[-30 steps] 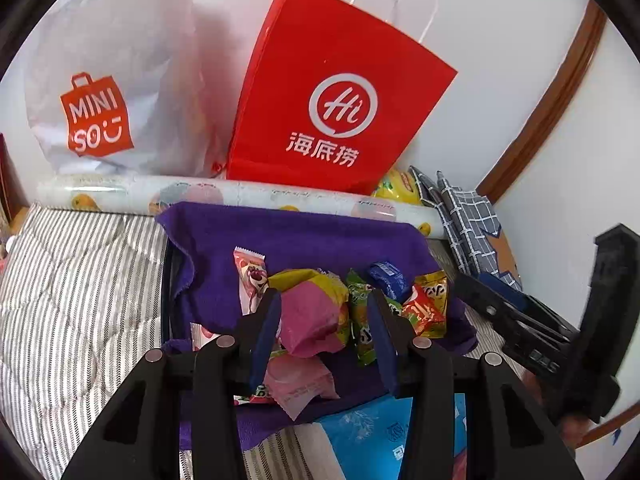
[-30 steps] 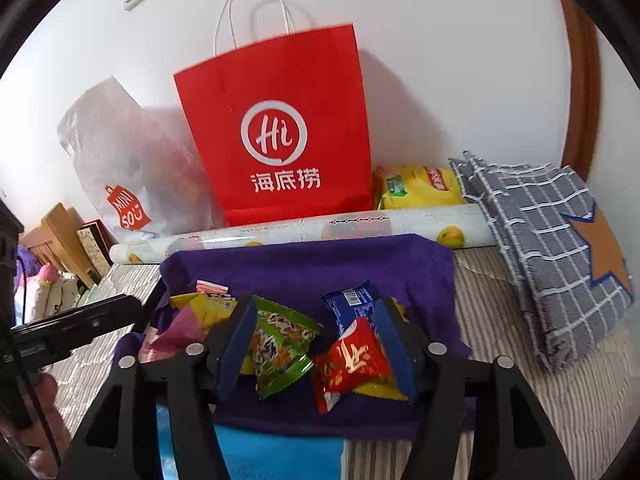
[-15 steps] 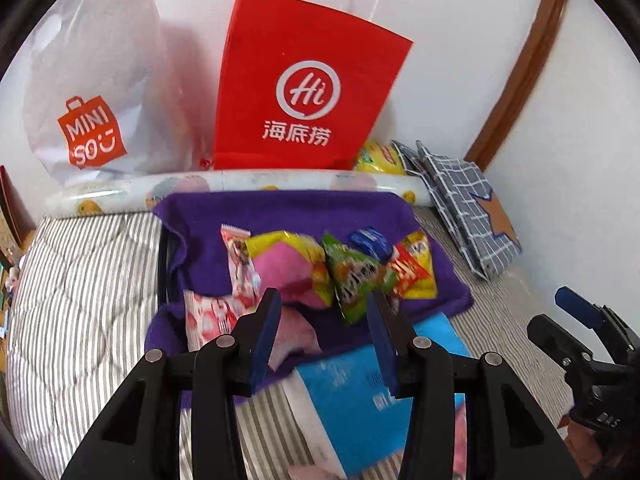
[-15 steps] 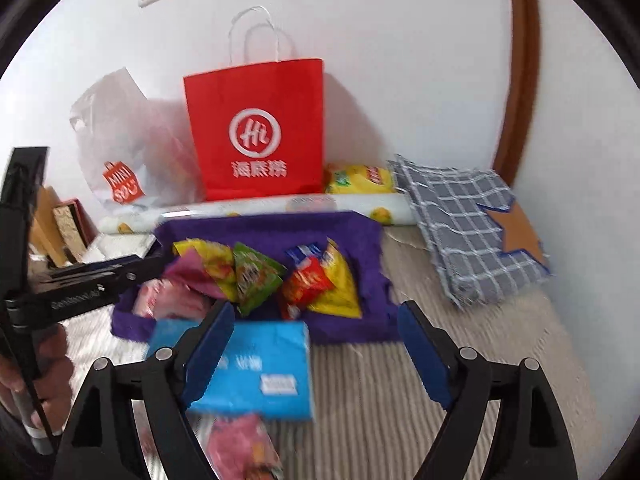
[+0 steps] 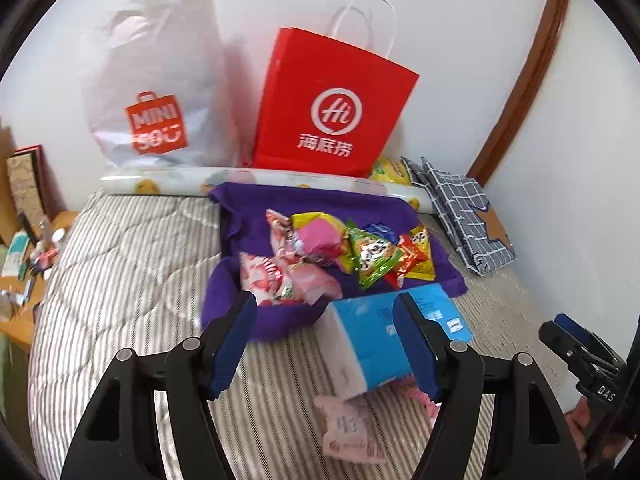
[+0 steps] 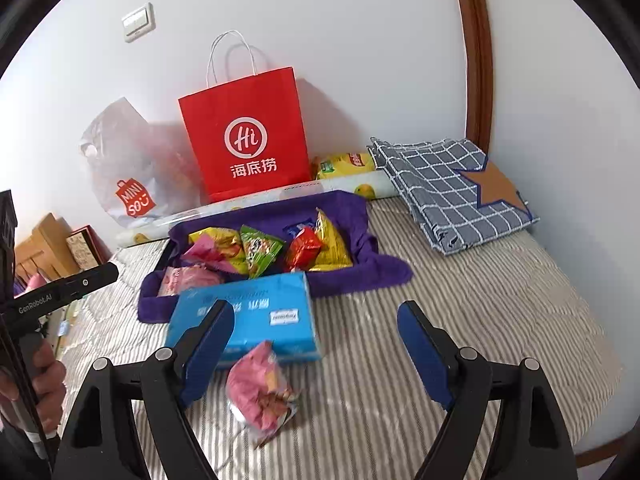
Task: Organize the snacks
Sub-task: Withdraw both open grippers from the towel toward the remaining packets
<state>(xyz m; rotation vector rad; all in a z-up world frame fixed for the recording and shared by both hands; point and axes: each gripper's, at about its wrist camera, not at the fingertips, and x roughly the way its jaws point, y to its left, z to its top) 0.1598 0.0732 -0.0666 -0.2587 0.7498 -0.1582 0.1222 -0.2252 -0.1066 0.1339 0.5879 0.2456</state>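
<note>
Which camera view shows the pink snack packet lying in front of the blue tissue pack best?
The right wrist view: the pink snack packet lies whole and unobstructed before the blue tissue pack. The left wrist view shows it blurred and pale, partly behind that pack.

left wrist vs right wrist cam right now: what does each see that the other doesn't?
Left wrist only: cluttered wooden side table beside the bed; right gripper at the frame edge.
Right wrist only: wall switch; hand holding the left gripper's handle.
Both: red paper bag, purple cloth piled with snack packets, blue tissue pack, loose pink packet, checked cloth.
</note>
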